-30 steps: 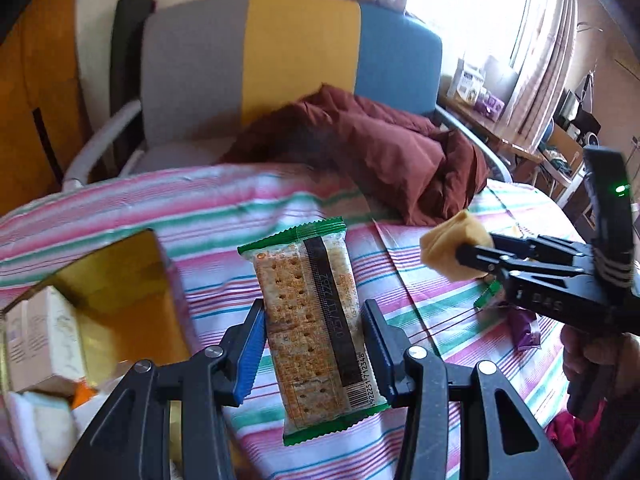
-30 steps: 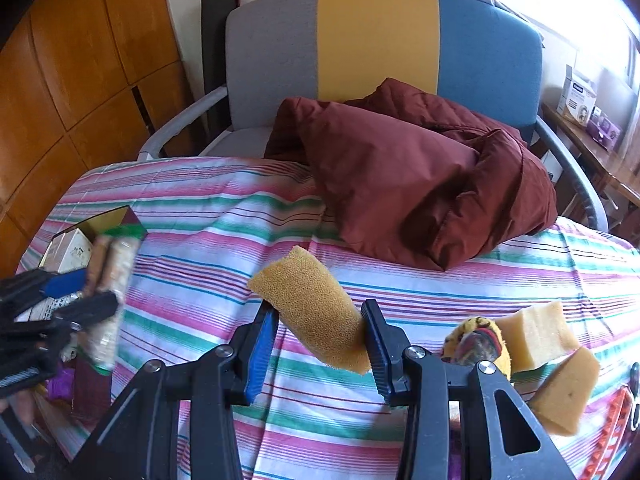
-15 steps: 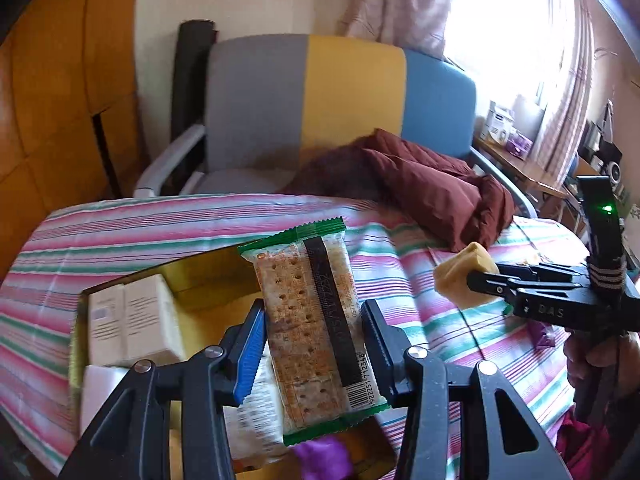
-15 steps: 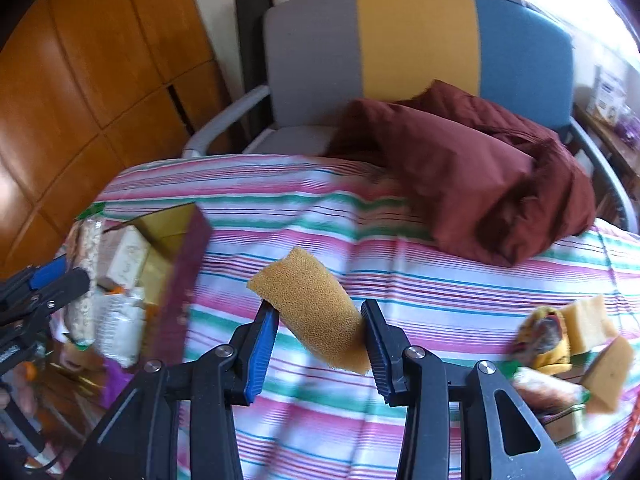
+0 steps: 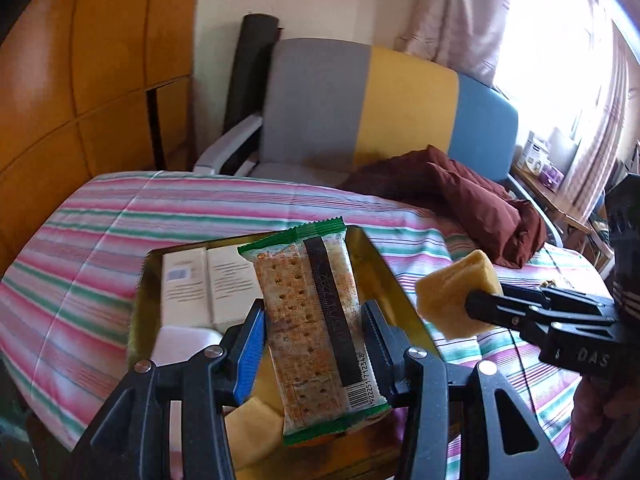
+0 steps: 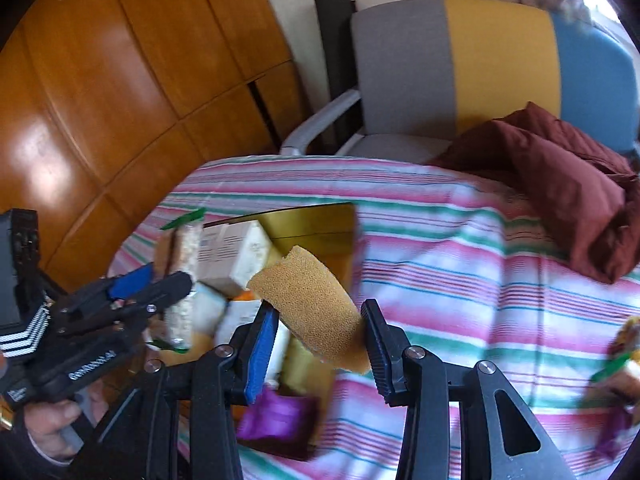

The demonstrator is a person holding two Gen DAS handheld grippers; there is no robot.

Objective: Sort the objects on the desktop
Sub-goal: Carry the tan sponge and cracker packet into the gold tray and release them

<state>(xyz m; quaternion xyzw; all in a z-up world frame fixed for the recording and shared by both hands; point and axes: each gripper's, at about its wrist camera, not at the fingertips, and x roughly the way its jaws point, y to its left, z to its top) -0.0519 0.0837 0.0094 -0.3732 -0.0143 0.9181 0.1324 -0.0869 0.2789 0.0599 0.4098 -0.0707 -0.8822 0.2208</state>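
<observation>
Left gripper with cracker packet swung from bare striped cloth to over the gold box, right gripper with sponge carried leftward to the box's near corner

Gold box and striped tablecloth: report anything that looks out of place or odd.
A crumpled maroon cloth lies heaped on the far edge of the striped tablecloth, spilling over from the grey, yellow and blue chair; it is no desktop item. The gold box itself looks upright and undamaged, with white cartons inside.
</observation>
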